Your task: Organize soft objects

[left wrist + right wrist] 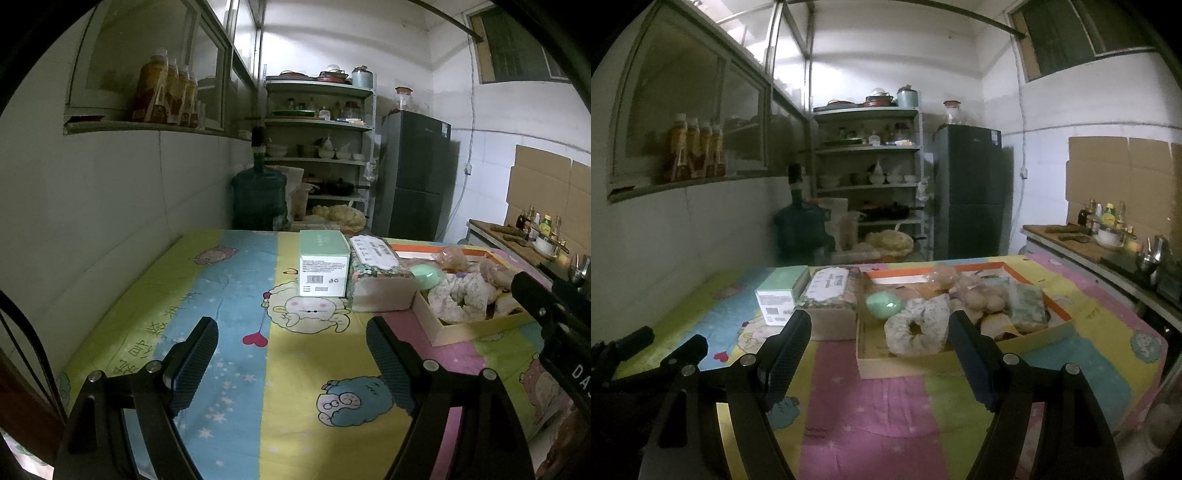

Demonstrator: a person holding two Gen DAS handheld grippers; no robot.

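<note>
A shallow cardboard box [938, 363] [439, 330] with an orange rim holds several soft objects: a floral scrunchie [918, 328] [463, 293], a mint green round puff [884, 304] [428, 275], beige plush pieces [979, 295] and a floral pouch [1027, 301]. My right gripper [877, 325] stands open just in front of the box, nothing between its fingers. My left gripper [291, 332] hovers open over the cartoon tablecloth [236, 369], left of the box. Part of the right gripper's body [554, 314] shows at the right edge of the left wrist view.
A green-and-white carton [324, 267] [781, 297] and a floral tissue box [376, 277] [831, 295] stand left of the cardboard box. Behind the table are a water jug [258, 197], shelves [317, 147] and a fridge [417, 177]. A counter with bottles [1108, 229] runs along the right.
</note>
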